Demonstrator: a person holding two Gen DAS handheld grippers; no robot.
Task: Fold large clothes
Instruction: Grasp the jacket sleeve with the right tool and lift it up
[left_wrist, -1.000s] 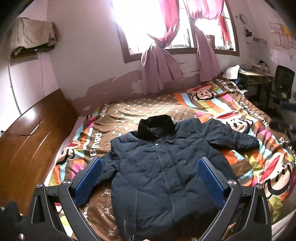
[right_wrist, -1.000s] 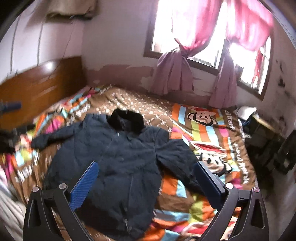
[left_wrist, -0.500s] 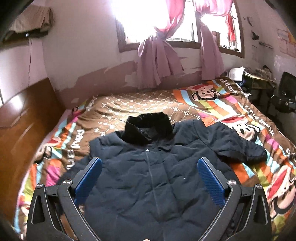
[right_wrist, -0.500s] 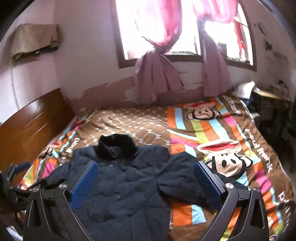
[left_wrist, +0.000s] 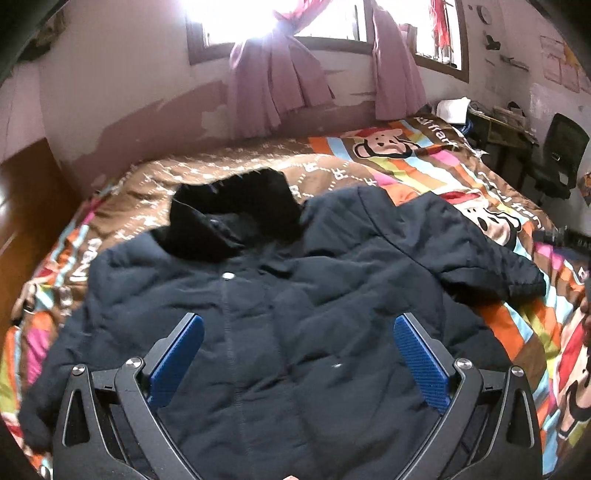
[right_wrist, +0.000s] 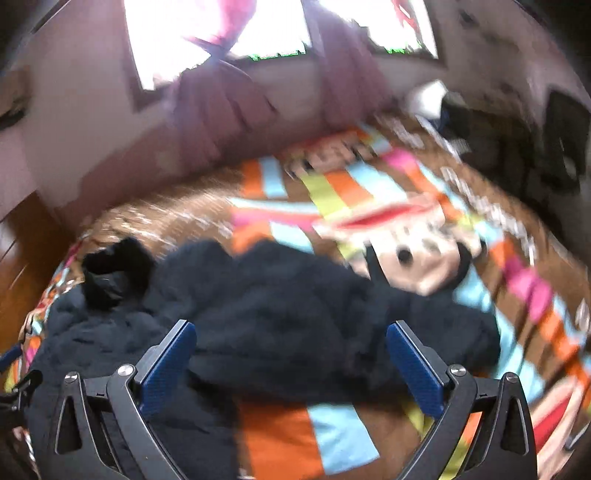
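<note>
Left wrist: jacket (left_wrist: 295, 314) spread, seemingly below the left hand-held gripper (left_wrist: 297, 350), fingers apart.

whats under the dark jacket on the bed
The dark jacket lies spread flat on a colourful striped cartoon bedspread, which shows all around it. Whatever sits directly beneath the jacket's body is covered and cannot be seen. Both tongs are open above it.

blurred view: right gripper (right_wrist: 291, 363), jaws spread wide, above dark padded jacket (right_wrist: 266, 321) lying on striped cartoon bedspread (right_wrist: 332, 443).
</note>
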